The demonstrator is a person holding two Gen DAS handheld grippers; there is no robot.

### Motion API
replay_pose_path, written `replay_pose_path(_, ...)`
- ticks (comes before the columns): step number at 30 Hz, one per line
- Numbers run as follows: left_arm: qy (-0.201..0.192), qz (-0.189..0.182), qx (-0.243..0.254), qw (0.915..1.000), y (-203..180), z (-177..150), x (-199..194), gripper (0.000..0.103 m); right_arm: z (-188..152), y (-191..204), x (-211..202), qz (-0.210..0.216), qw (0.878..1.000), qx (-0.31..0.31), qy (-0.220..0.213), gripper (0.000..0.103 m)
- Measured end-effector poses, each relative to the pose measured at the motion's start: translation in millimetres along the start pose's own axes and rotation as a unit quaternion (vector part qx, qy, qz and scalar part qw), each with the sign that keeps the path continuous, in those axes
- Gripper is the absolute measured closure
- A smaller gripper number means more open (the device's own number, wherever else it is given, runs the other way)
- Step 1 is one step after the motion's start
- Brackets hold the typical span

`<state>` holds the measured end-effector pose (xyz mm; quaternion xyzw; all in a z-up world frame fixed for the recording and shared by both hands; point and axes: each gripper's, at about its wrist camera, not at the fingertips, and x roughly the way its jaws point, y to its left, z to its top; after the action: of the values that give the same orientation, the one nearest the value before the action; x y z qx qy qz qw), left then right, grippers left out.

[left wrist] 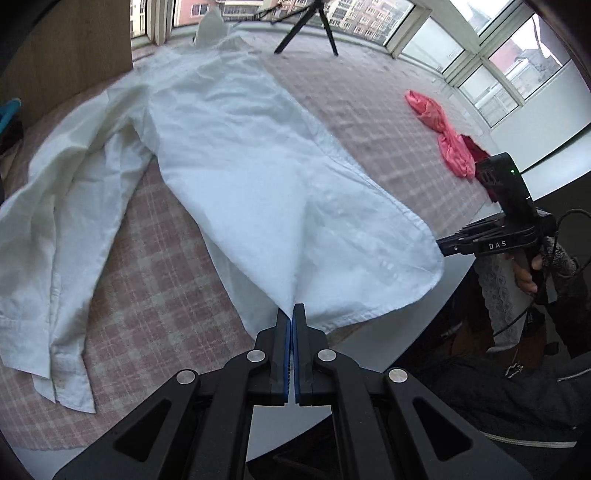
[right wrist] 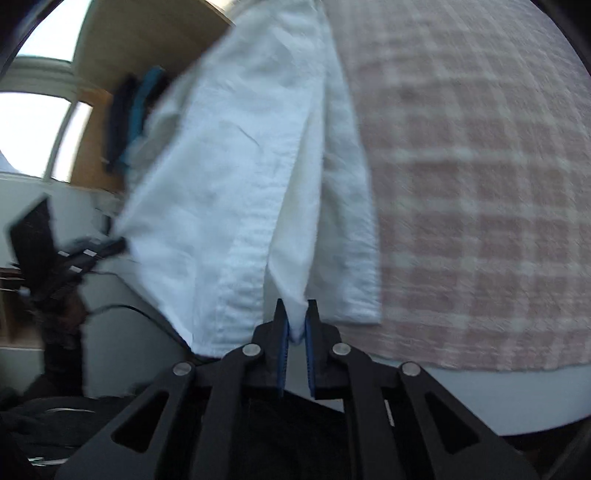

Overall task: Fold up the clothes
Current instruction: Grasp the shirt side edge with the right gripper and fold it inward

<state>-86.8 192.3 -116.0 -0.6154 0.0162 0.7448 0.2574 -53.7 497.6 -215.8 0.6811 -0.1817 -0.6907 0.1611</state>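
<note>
Shirt (left wrist: 240, 158) hem between both jaws.

A white shirt (left wrist: 236, 155) lies spread over a cloth (left wrist: 155, 280) checked in pale pink and off-white, the pattern running in soft plaid bands. Far to the right on that cloth sits a crumpled coral-pink garment (left wrist: 441, 129), and just beside it a dark red one (left wrist: 476, 147). The left gripper (left wrist: 293, 314) is black with bright blue pads on the inner faces of its fingers; the right gripper (right wrist: 296, 314) has the same black body and blue pads. A black tripod (left wrist: 314, 26) stands at the far edge. At the far left, tan wooden panelling (left wrist: 74, 48) backs something teal (left wrist: 9, 110).
</note>
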Motion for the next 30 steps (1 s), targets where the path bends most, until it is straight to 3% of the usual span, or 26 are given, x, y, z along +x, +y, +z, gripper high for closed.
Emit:
replay_pose_path(2,0.017,0.001,-0.008,0.9998,-3.9,-1.5,24.0,0.103,-6.7,-9.4,8.7,-0.052,0.998,-0.005,0.017,0.09)
replay_pose_path(4,0.031,0.001,-0.015,0.9994,-6.2,-2.8,44.4,0.103,-6.9,-5.2,-5.4,-0.088,0.996,-0.025,-0.012,0.09)
replay_pose_path(5,0.031,-0.001,-0.018,0.9994,-4.3,-3.5,44.7,0.103,-5.5,-1.2,-14.7,-0.084,0.996,-0.032,-0.029,0.09)
replay_pose_path(7,0.027,-0.002,-0.017,0.9995,-4.2,-4.5,42.2,0.103,-1.6,11.1,-25.4,-0.045,0.996,-0.05,-0.05,0.078)
replay_pose_path(8,0.026,-0.003,-0.017,0.9995,-4.3,-4.8,41.3,0.103,0.4,18.3,-27.8,-0.03,0.996,-0.063,-0.056,0.067)
replay_pose_path(9,0.025,-0.003,-0.016,0.9995,-4.7,-5.1,40.7,0.103,2.4,26.4,-25.6,-0.034,0.994,-0.081,-0.057,0.061)
replay_pose_path(12,0.026,-0.002,-0.013,0.9996,-7.2,-6.3,41.0,0.103,12.7,37.2,-7.7,-0.037,0.993,-0.108,-0.037,0.061)
replay_pose_path(19,0.027,0.004,-0.014,0.9995,-7.7,-6.9,42.8,0.103,47.0,35.8,17.9,0.001,0.997,-0.075,-0.022,0.062)
replay_pose_path(20,0.026,0.005,-0.014,0.9995,-7.9,-6.9,41.5,0.103,50.2,35.9,18.4,0.005,0.997,-0.074,-0.022,0.063)
replay_pose_path(23,0.023,0.014,-0.01,0.9996,-9.8,-7.5,38.4,0.102,53.9,36.1,14.0,0.006,0.996,-0.08,-0.029,0.087)
replay_pose_path(24,0.023,0.017,-0.008,0.9996,-10.5,-7.6,37.4,0.102,54.0,37.2,11.7,0.012,0.996,-0.084,-0.033,0.09)
replay_pose_path(26,0.022,0.023,-0.004,0.9995,-11.9,-7.7,35.7,0.102,53.2,40.5,7.7,0.022,0.995,-0.092,-0.038,0.096)
replay_pose_path(30,0.02,0.023,-0.001,0.9995,-13.7,-6.5,28.8,0.102,49.3,47.8,-4.5,0.03,0.994,-0.098,-0.047,0.097)
